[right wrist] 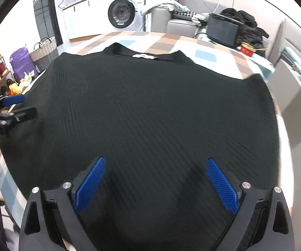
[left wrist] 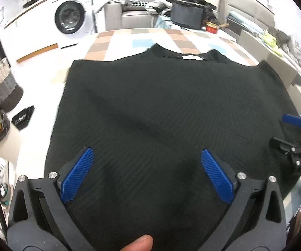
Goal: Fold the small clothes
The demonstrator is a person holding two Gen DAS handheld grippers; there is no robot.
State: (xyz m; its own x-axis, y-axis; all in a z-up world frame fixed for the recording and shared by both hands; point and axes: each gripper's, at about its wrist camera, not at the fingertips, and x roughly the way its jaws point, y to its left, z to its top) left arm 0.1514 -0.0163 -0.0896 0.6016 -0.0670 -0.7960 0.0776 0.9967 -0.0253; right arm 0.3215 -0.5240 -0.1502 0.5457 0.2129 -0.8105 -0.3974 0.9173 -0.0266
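Black top [left wrist: 160,113]: spread flat on the checked tabletop [left wrist: 117,41], collar away from the cameras; judged soft, limp, light, ribbed knit, best pinched at hem corners or side edges. Left hand-held gripper [left wrist: 147,173] and right hand-held gripper [right wrist: 156,183]: both spread wide above the near hem, nothing held.

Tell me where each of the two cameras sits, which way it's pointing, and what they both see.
Left wrist: rides the left gripper, faces forward over the black garment; a fingertip shows below, the right gripper at right.
Right wrist: rides the right gripper, faces the same garment; the left gripper shows at left.
Shared: garment, checkered tablecloth, washing machine.
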